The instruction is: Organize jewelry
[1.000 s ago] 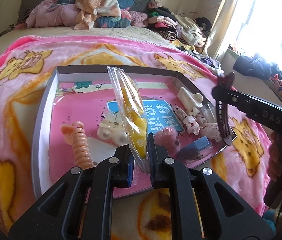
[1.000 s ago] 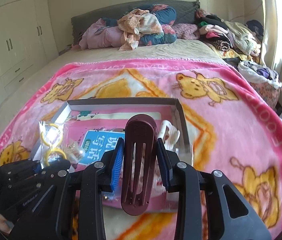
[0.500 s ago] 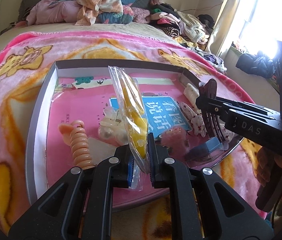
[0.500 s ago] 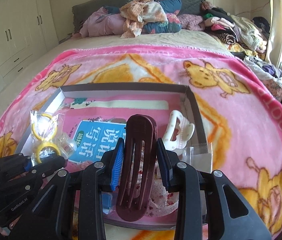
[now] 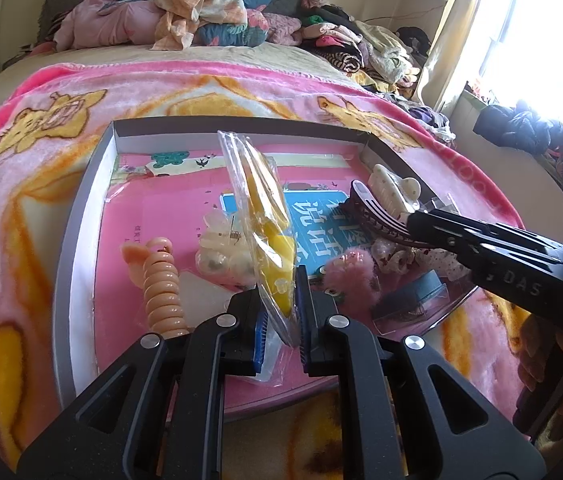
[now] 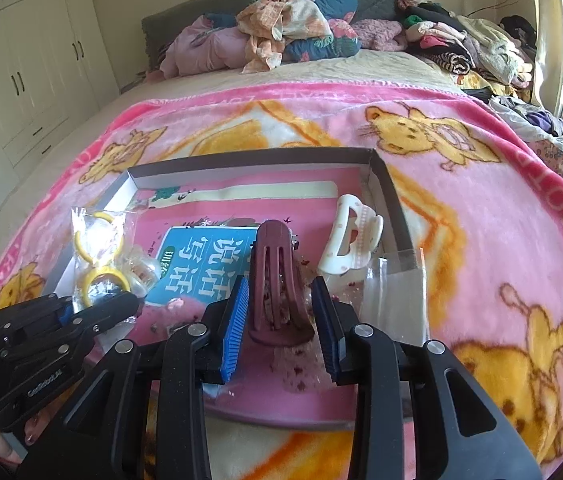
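Observation:
A shallow grey box with a pink lining lies on the bed and holds hair accessories. My left gripper is shut on a clear bag of yellow rings, upright over the box's near edge; the bag also shows in the right wrist view. My right gripper has its jaws apart around a dark maroon hair claw, which rests in the box's right side. In the left wrist view the claw sticks out from the right gripper's tip.
In the box lie a peach spiral hair tie, clear clips, a pink fluffy clip, a white claw clip, a blue card and a clear case. Clothes pile at the bed's head.
My right gripper moved down into the box with the maroon claw and its jaws opened, leaving the claw resting there. My left gripper kept hold of the bag.

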A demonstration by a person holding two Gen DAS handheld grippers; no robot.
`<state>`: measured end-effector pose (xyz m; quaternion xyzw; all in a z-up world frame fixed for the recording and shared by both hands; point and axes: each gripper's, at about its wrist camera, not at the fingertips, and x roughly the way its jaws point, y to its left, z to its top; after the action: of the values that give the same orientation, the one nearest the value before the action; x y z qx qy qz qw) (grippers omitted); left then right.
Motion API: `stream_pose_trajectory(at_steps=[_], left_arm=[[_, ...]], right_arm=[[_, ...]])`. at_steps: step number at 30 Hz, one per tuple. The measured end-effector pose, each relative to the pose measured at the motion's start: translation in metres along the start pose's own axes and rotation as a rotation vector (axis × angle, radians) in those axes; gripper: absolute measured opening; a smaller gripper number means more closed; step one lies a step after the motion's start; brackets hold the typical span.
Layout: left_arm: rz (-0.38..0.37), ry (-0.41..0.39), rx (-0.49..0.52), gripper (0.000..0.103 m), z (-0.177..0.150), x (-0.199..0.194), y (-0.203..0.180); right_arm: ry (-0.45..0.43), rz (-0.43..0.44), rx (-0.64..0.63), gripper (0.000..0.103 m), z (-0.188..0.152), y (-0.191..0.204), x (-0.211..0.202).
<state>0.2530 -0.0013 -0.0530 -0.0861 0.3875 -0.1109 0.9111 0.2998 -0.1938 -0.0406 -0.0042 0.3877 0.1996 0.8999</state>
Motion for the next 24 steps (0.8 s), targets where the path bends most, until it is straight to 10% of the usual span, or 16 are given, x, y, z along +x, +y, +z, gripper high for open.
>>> stream_pose_trajectory(at_steps=[24], left_arm=[[0.066, -0.117, 0.017, 0.06, 0.0, -0.07, -0.012]], right_arm=[[-0.159, -0.019, -0.006, 0.075, -0.029, 0.013, -0.098]])
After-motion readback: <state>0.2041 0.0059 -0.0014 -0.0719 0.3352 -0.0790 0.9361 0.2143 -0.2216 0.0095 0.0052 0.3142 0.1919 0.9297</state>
